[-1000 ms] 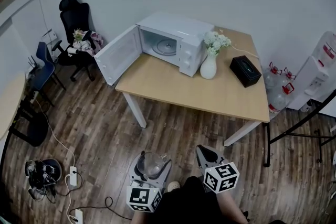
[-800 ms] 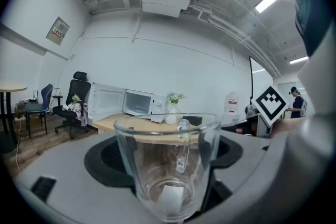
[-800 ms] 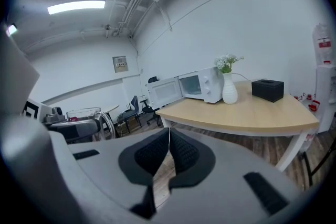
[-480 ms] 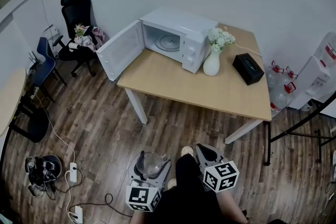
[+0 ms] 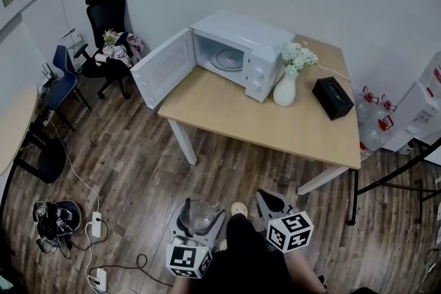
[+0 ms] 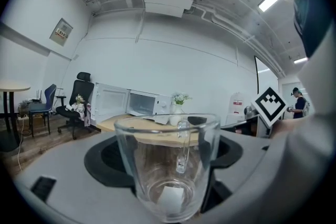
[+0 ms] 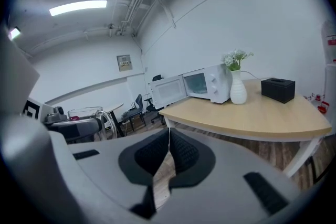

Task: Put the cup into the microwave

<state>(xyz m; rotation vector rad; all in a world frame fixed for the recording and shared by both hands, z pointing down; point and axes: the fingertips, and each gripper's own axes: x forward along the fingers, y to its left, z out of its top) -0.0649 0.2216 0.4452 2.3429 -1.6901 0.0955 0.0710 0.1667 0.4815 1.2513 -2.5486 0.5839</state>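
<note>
Your left gripper [image 5: 198, 211] grasps clear glass handled cup [image 6: 167, 165] | right gripper [image 7: 168, 155] clenched, empty | cup likely light, stiff, slick, fragile; hold mid-wall | white microwave [image 5: 241, 55] open, table's [image 5: 275, 127] far-left corner

Microwave [image 5: 242, 51] on table [image 5: 238, 117], far-left corner | vase [image 5: 284, 90] just R of it | tissue box [image 5: 333, 97] R of vase | office chair [image 5: 110, 21] L of table, by wall | cup [image 6: 167, 162] betw. L gripper [image 5: 199, 218] jaws, well before table | R gripper [image 5: 270, 202] beside it.
</note>
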